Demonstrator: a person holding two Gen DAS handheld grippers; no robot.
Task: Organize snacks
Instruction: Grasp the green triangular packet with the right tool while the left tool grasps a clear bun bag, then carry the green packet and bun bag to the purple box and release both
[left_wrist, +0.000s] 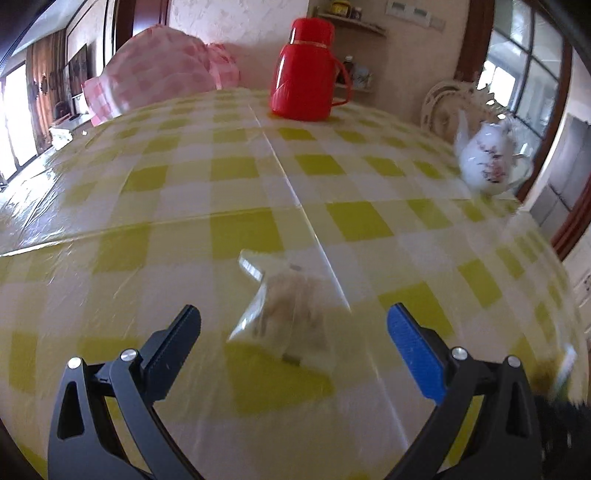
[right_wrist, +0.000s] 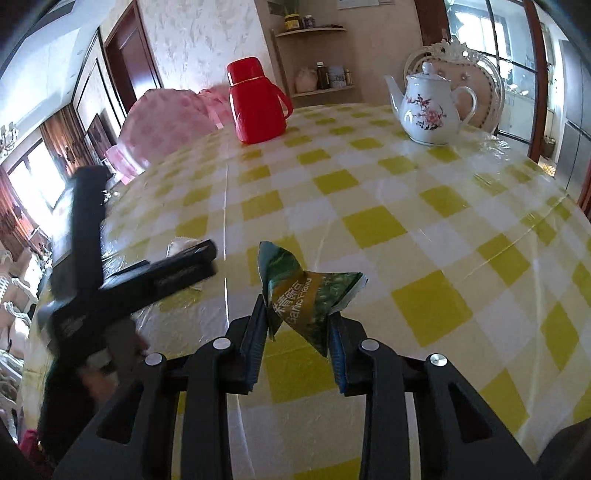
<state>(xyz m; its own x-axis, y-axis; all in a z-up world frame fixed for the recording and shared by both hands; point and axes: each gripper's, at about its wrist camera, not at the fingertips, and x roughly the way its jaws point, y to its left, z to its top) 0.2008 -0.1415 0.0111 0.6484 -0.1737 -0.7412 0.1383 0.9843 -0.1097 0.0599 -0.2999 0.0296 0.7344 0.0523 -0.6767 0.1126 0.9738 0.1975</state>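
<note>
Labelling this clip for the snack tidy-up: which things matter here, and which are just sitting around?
Job:
green packet, shut in the right gripper
clear packet, on the table ahead of the open left gripper

Lying about:
red flask
teapot
pink cover

Left gripper (left_wrist: 293, 321) spread wide above a clear plastic snack packet (left_wrist: 284, 317).
The blurred packet lies flat on the yellow-and-white checked tablecloth (left_wrist: 236, 184), between the two fingers; a red plastic thermos jug (left_wrist: 304, 72) and a white floral porcelain teapot (left_wrist: 487, 157) stand beyond.
</note>
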